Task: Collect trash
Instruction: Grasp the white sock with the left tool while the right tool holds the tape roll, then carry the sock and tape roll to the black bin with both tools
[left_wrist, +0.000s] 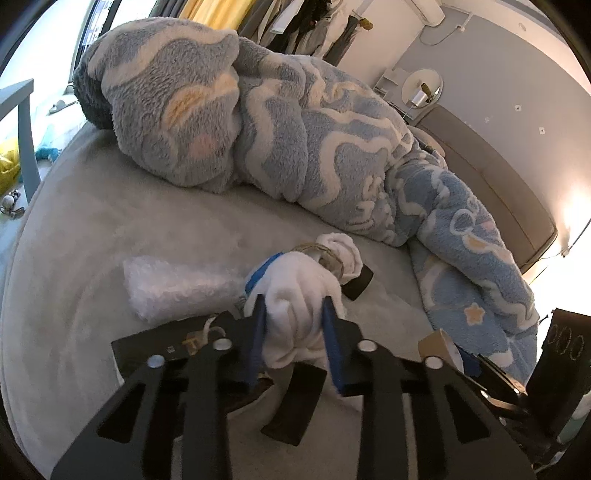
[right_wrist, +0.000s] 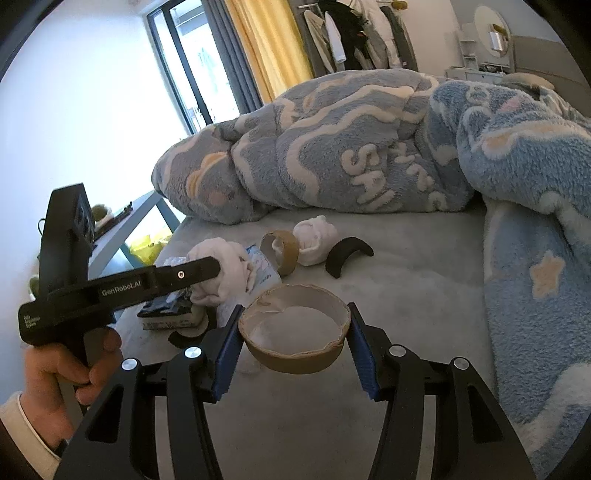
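— What is being held by the left gripper (left_wrist: 295, 317)?

— A crumpled white tissue wad (left_wrist: 295, 295) is being pinched between its blue pads, low over the grey bed (left_wrist: 92, 229).

— And by the right gripper (right_wrist: 293, 332)?

— A cardboard tape ring (right_wrist: 295, 332) is being clamped at both sides, raised above the bed.

— Where is the remaining trash being kept?

— On the bed, just ahead: a second cardboard ring (right_wrist: 282, 253), another tissue wad (right_wrist: 314, 240) touching it, a black curved piece (right_wrist: 347, 258) and a bubble-wrap piece (left_wrist: 177, 288), all being bordered by the blue blanket (right_wrist: 369, 158).
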